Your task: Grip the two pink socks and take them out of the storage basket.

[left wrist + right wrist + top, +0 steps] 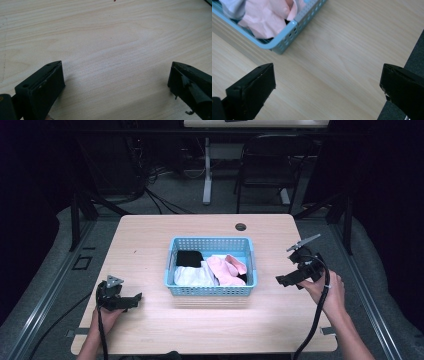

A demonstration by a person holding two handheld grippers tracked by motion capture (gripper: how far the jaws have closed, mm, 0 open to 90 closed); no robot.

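Jaws of both grippers spread wide and empty, either side of a basket of clothes.

The left gripper (119, 298) sits low on the tabletop (150, 240) at about eight o'clock from the basket (211, 290), its jaws apart over bare wood, which reads as a resting wait. The right gripper (299, 272) is held up off the wood at about three o'clock, jaws parted and turned toward the basket's near corner, probably readying a reach. Inside the basket lie a black cloth (189, 258) at the far left, a white cloth (192, 275) in front of it and pink cloths (226, 268) to the right. No brand, label or writing can be read anywhere; the pictures are too soft to rule out small print.
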